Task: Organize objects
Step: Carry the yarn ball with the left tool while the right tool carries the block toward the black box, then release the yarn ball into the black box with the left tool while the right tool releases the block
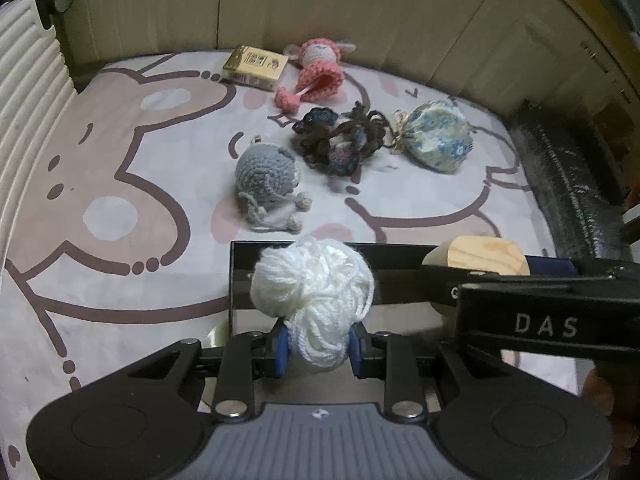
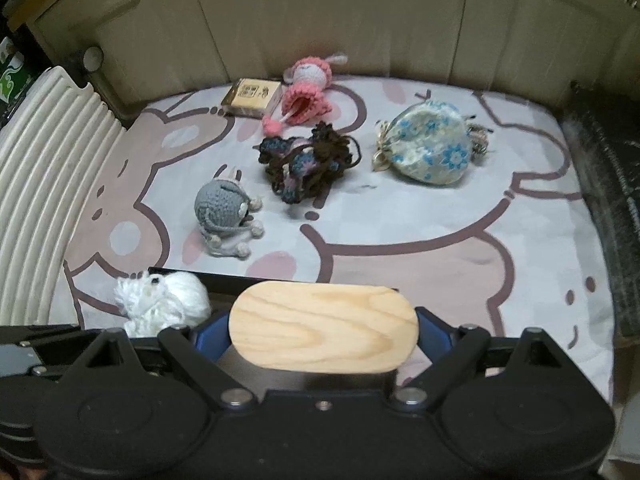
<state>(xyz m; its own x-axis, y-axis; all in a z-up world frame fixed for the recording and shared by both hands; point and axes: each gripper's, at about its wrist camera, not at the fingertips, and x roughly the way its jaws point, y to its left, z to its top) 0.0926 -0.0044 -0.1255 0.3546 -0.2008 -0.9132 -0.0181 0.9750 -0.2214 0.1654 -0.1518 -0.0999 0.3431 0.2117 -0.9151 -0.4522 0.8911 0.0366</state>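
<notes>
My left gripper (image 1: 318, 346) is shut on a white yarn ball (image 1: 314, 294), held above a dark box (image 1: 236, 280) at the mat's near edge. My right gripper (image 2: 322, 332) is shut on an oval wooden block (image 2: 324, 326), also over that box (image 2: 224, 280); the block shows in the left wrist view (image 1: 486, 256), and the yarn in the right wrist view (image 2: 164, 300). On the mat lie a grey crochet doll (image 1: 268, 184), a dark yarn tangle (image 1: 340, 140), a floral pouch (image 1: 436, 138), a pink crochet doll (image 1: 320, 70) and a small yellow box (image 1: 256, 66).
The cartoon-print mat (image 1: 120, 168) covers the surface. A white ribbed board (image 1: 28, 92) stands at the left. A dark rough edge (image 1: 572, 184) runs along the right. Beige cabinet panels (image 2: 320, 20) close the back.
</notes>
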